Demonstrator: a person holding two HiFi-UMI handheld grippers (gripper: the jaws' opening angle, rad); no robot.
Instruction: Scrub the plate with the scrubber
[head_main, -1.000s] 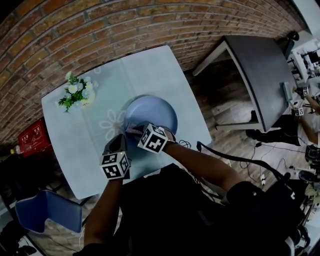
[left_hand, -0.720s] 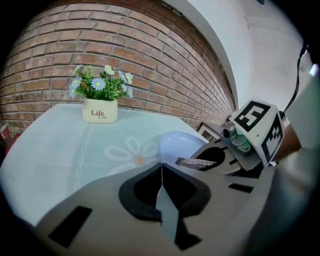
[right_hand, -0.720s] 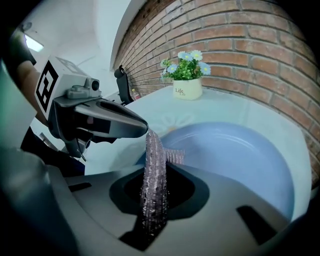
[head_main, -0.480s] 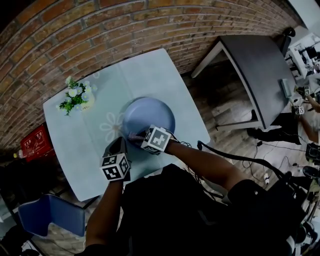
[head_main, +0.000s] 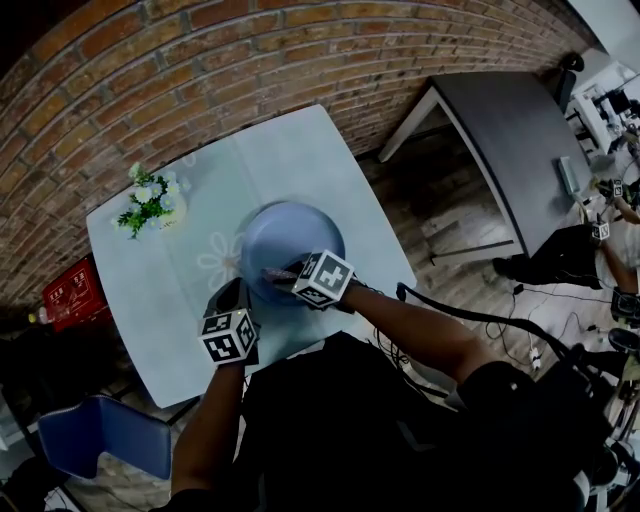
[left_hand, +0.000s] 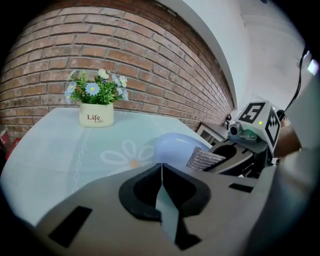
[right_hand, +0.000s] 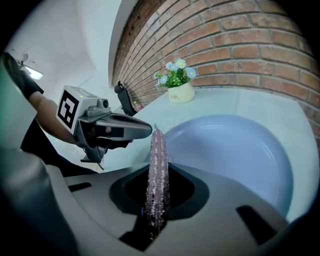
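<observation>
Right gripper (right_hand: 158, 145) is clamped on the scrubber (right_hand: 159, 175), a thin sparkly pad standing edge-up between the jaws, over the plate's (right_hand: 235, 150) near rim. Plate sits mid-table (head_main: 300, 150), blue, upright. Left gripper (left_hand: 161, 167) has jaws together on nothing, just beside the plate's near-left edge, not gripping it.

Risks: plate isn't pinned, so a hard scrub stroke likely slides it on the smooth top. Pressing on the rim could tip it. The pad is thin, so sideways drag may twist it out of the jaws. Flower pot (left_hand: 96, 114) is well apart, low risk.

Writing: pot reads "Life" twice. Red crate (head_main: 68, 288) print unreadable.
</observation>
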